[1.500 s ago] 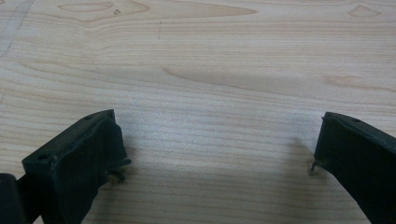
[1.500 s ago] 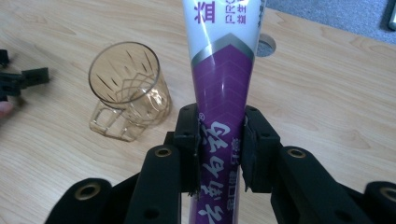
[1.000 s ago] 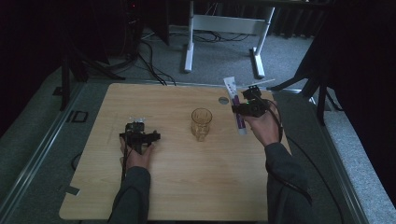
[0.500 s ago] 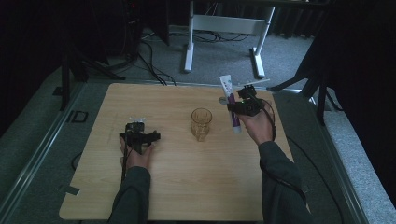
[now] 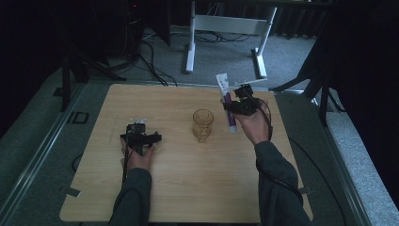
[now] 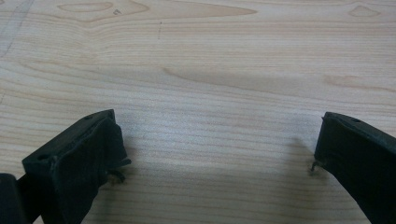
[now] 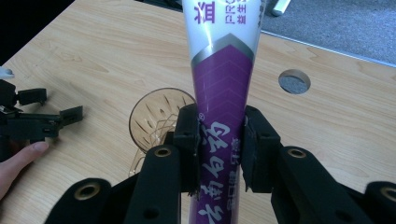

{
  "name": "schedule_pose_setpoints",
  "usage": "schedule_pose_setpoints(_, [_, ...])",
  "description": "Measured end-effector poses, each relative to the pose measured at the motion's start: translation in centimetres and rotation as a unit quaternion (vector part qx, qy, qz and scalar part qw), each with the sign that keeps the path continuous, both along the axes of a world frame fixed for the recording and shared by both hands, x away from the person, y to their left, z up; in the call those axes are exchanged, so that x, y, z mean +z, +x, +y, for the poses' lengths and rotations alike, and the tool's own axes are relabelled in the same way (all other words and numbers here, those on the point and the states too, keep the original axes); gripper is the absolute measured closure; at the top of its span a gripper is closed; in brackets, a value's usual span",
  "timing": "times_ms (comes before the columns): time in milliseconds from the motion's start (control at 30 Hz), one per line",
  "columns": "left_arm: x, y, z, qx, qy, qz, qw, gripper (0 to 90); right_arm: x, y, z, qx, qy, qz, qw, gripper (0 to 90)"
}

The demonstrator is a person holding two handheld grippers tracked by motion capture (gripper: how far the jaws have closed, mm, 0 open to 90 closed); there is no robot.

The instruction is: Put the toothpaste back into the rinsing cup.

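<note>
Purple and white, a toothpaste tube (image 7: 223,98) is clamped between the two black jaws of the right gripper (image 7: 219,149), which press on its purple lower part from both sides. In the right gripper view the tube's white end, printed with lettering, runs up out of the top of the picture. From the high view the tube (image 5: 226,101) is held above the far right part of the table, slanted, with its white flat end toward the far edge and its purple end toward the person. The right hand (image 5: 254,126) grips the gripper from below.

Just left of the tube stands an amber glass cup (image 5: 203,123) with a cut pattern, upright near the middle of the light wooden table (image 5: 197,188). In the right gripper view the cup (image 7: 156,119) sits beyond and beside the tube. A round hole (image 7: 294,81) is cut in the tabletop near the far right edge.

Well apart on the left side, the left gripper (image 5: 139,136) rests low over the wood in the left hand (image 5: 137,157), its jaws spread wide with only bare wood between them.
</note>
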State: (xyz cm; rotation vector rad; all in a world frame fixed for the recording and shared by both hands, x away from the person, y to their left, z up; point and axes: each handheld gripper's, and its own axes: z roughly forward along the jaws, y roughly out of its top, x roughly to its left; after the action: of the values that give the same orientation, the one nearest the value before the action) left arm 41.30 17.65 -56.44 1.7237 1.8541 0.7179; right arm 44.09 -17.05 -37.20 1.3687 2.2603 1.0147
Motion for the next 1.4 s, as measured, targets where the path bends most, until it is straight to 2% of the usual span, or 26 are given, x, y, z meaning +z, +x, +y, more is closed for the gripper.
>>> schedule_pose_setpoints(300, [0.0,0.0,0.0,0.000,0.000,0.000,1.0000,0.0,-0.2,0.6,0.8,-0.001,0.002,-0.001,1.0000,70.9])
schedule_pose_setpoints(433, [0.0,0.0,0.0,-0.001,0.000,0.000,1.0000,0.0,-0.6,1.0,1.2,0.002,-0.008,0.006,1.0000,70.8])
schedule_pose_setpoints(833, [0.0,0.0,0.0,-0.001,0.000,0.000,1.0000,0.0,-1.0,1.6,1.4,-0.004,-0.007,0.009,0.9999,70.7])
schedule_pose_setpoints(1067, [0.0,0.0,0.0,-0.002,0.000,0.000,1.0000,0.0,-0.8,1.7,2.1,0.001,-0.003,0.006,1.0000,70.7])
schedule_pose_setpoints(1233, [0.0,0.1,0.0,-0.001,-0.001,-0.001,1.0000,0.0,-0.5,1.9,2.6,0.002,-0.011,0.000,0.9999,70.7])
schedule_pose_setpoints(1400, [0.0,0.0,0.0,-0.002,0.000,0.000,1.0000,0.0,-0.2,2.0,2.8,0.000,0.003,0.002,1.0000,70.6])
